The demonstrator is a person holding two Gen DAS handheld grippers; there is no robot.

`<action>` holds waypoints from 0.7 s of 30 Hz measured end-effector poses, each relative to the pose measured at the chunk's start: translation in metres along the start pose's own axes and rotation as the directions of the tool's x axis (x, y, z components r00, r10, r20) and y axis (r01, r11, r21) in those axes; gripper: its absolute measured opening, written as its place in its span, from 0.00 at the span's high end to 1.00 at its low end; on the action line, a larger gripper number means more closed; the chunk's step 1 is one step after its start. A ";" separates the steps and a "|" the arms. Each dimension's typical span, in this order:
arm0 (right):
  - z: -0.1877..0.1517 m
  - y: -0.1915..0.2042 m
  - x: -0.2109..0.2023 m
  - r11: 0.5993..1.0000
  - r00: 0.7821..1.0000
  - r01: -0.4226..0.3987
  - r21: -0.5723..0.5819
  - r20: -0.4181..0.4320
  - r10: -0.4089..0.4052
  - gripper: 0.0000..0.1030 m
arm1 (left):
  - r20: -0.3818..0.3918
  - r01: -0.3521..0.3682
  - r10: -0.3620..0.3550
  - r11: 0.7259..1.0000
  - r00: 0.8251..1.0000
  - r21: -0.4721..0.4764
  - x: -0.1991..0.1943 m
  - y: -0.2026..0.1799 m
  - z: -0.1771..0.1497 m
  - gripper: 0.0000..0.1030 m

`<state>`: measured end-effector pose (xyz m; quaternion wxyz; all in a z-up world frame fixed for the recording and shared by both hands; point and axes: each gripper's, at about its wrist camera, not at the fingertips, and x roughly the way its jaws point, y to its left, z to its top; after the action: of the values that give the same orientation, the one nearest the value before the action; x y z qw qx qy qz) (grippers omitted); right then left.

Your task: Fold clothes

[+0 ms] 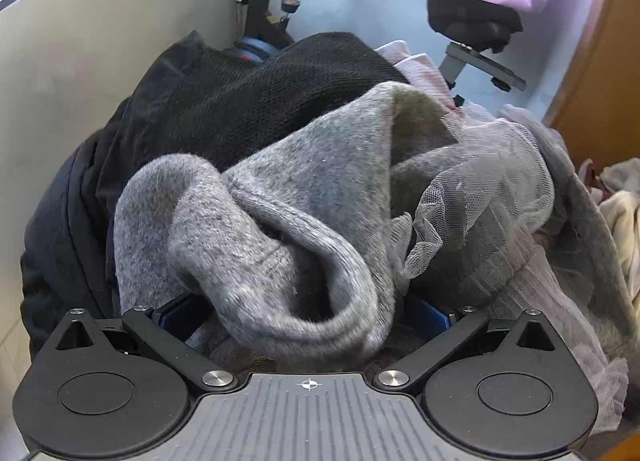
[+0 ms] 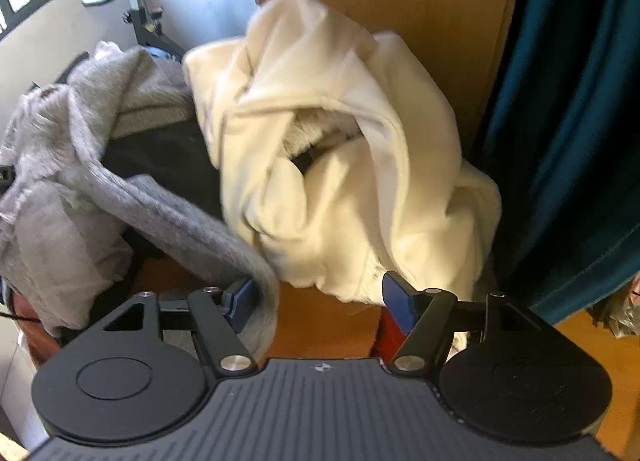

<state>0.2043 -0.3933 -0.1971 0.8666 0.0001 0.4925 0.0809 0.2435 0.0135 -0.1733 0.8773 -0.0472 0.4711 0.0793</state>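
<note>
Right wrist view: my right gripper (image 2: 320,301) gapes empty before the cream top (image 2: 340,149) slumped on the table (image 2: 324,325), soft, light, best pinched at its hem.

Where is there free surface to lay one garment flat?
Only a small bare wooden patch shows, between the grey sweater and the cream garment. Everywhere else clothes crowd: black knit and tulle.
</note>
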 end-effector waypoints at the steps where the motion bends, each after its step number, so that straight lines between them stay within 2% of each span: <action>1: -0.002 -0.002 0.002 1.000 1.000 0.003 0.002 -0.010 -0.003 0.34 | 0.001 0.001 -0.001 1.000 1.000 -0.004 0.001 0.000 -0.001 0.01; 8: -0.013 -0.013 -0.001 0.998 1.000 -0.010 0.057 -0.016 0.011 0.31 | 0.000 -0.004 0.004 1.000 1.000 -0.013 0.011 0.000 -0.003 0.01; 15: -0.014 -0.019 -0.014 0.995 1.000 -0.019 0.098 0.023 0.017 0.29 | -0.018 0.049 -0.051 0.997 0.999 -0.065 0.017 0.014 -0.003 0.01; 21: -0.007 -0.020 -0.025 0.993 0.998 -0.013 0.119 0.065 0.005 0.29 | -0.020 0.040 -0.041 0.998 0.999 -0.055 0.018 0.013 -0.002 0.01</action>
<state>0.1888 -0.4173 -0.1807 0.8800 0.0567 0.4683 0.0551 0.2493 0.0280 -0.1895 0.8720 -0.0815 0.4769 0.0739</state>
